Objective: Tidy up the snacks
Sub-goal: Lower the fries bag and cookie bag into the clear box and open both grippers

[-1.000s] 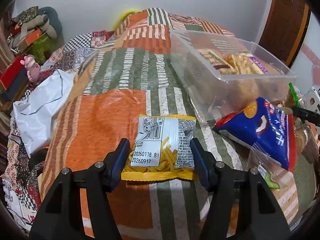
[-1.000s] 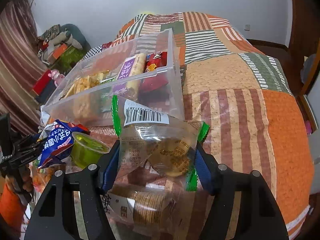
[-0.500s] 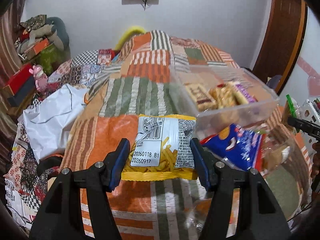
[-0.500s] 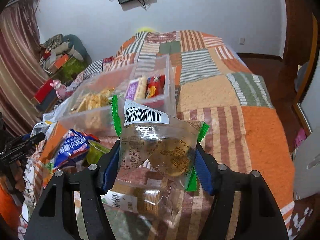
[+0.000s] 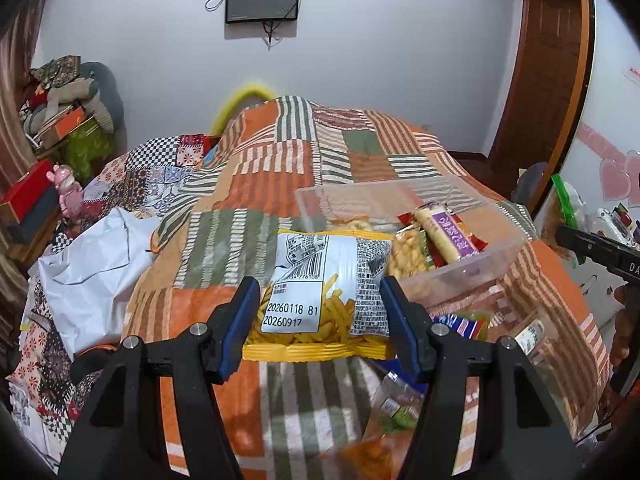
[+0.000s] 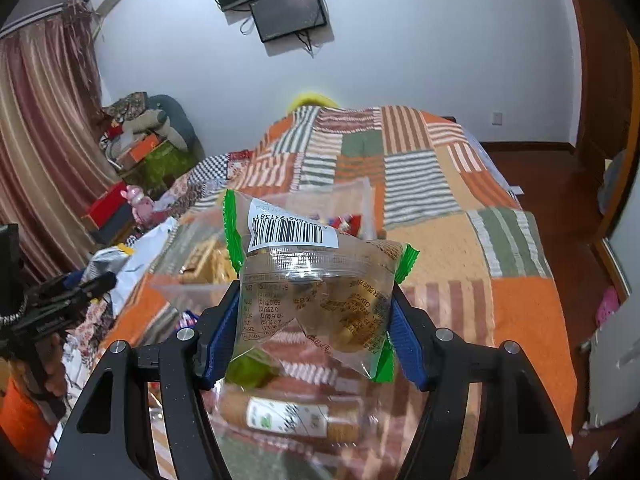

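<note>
- Gripping a yellow-edged white foil packet of fry-shaped sticks [image 5: 325,300], the left gripper [image 5: 322,328] has its blue-padded jaws pressed on the packet's two sides and holds it up above the patchwork-quilted bed [image 5: 280,184].
- That packet shows its back: a barcode, a white date label printed 20260118 81 and 20260917, and a clear window full of yellow sticks.
- Clamped in the right gripper [image 6: 314,332] is a clear plastic pastry packet with green crimped ends [image 6: 320,280], likewise raised over the bed, with a barcode sticker at its top and brownish round pastry inside.
- A clear rectangular plastic bin [image 5: 460,268] sits on the bed beyond the left gripper, holding a purple-labelled bar and puffed snacks; the fry packet covers its near-left corner.
- Loose snacks lie on the quilt below both grippers: a blue bag [image 5: 460,326], mostly hidden, and a clear sleeve of round biscuits [image 6: 288,420], blurred.
- In the right wrist view the bin is largely hidden behind the pastry packet.
</note>
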Demonstrator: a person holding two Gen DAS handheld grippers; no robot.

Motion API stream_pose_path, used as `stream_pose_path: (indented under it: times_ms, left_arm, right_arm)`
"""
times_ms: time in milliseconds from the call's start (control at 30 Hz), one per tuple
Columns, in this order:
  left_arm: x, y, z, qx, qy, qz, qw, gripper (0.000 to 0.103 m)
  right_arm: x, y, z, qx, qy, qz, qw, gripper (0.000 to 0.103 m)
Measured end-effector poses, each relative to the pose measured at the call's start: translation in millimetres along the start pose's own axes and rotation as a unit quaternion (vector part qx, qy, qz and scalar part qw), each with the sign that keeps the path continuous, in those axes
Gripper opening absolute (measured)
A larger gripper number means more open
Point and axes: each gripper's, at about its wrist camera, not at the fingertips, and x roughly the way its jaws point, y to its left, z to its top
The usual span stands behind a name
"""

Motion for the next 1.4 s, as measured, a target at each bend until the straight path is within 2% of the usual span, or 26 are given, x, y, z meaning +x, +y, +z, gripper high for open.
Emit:
stream_pose_path:
  times_ms: [633, 1233, 1267, 1333, 1400]
  left_arm:
    - [58.4, -25.0, 34.6, 0.013, 0.015, -0.015, 0.9997, 0.061]
    - [112.8, -28.7, 58.4, -0.005, 0.029, -0.008, 0.9995, 0.061]
    - [113.6, -29.1, 59.2, -0.006, 0.028, -0.009, 0.9995, 0.061]
    - [116.6, -30.0, 60.5, -0.006, 0.031, -0.012, 0.9994, 0.049]
    - [120.1, -31.3, 61.3, -0.008, 0.036, -0.019, 0.9991, 0.049]
  right_arm:
    - [50.8, 33.7, 28.5, -0.036, 0.007, 0.025, 0.999, 0.064]
    - [98.8, 40.0, 47.8, -0.052, 0.049, 0.022, 0.997, 0.064]
    - [101.1, 40.1, 47.7, -0.052, 0.053, 0.024, 0.997, 0.064]
    - [105.6, 39.8, 47.8, -0.052, 0.06, 0.027, 0.997, 0.065]
    - [109.7, 40.0, 47.3, -0.054, 0.065, 0.028, 0.996, 0.065]
